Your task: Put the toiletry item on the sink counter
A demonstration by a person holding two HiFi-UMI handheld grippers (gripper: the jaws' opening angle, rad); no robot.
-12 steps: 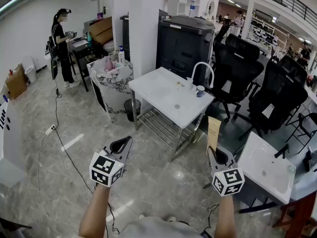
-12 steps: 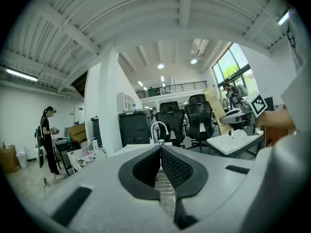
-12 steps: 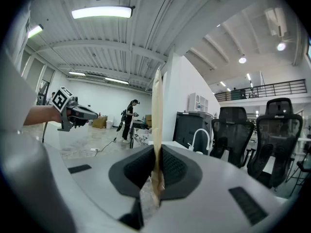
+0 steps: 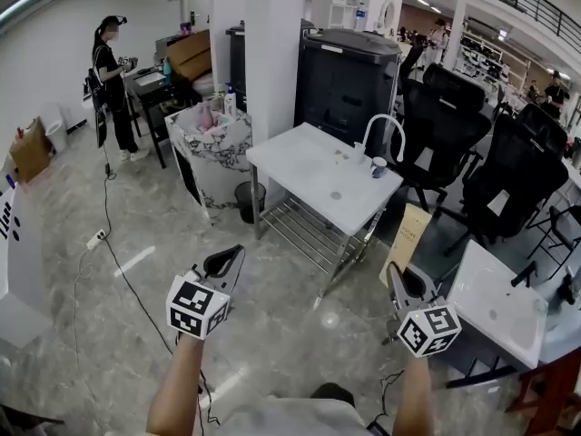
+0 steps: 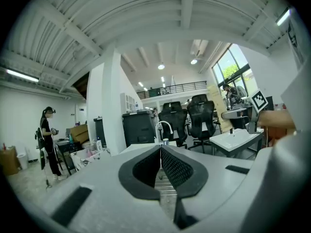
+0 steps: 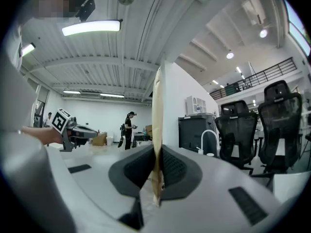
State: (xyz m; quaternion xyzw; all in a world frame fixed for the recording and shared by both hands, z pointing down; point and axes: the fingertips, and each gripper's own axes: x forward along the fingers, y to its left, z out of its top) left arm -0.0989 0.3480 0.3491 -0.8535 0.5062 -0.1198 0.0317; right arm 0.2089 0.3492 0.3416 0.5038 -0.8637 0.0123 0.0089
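A flat tan paper packet (image 4: 410, 233), the toiletry item, stands upright in my right gripper (image 4: 398, 274), whose jaws are shut on its lower edge. In the right gripper view the packet (image 6: 156, 110) rises edge-on from between the pads of that gripper (image 6: 156, 176). My left gripper (image 4: 227, 262) is held low on the left, shut with nothing in it; its pads meet in the left gripper view (image 5: 160, 154). The white sink counter (image 4: 304, 166) with its curved faucet (image 4: 388, 123) stands ahead, well beyond both grippers.
A small cup (image 4: 379, 166) sits by the faucet. A second white sink (image 4: 495, 302) is close on the right. Black office chairs (image 4: 445, 121) and a dark cabinet (image 4: 349, 75) stand behind the counter. A patterned bin (image 4: 213, 143) and a person (image 4: 109, 71) are at back left.
The view has shifted a little towards the sink counter. Both grippers keep their places low in front, and the right one still holds the packet.
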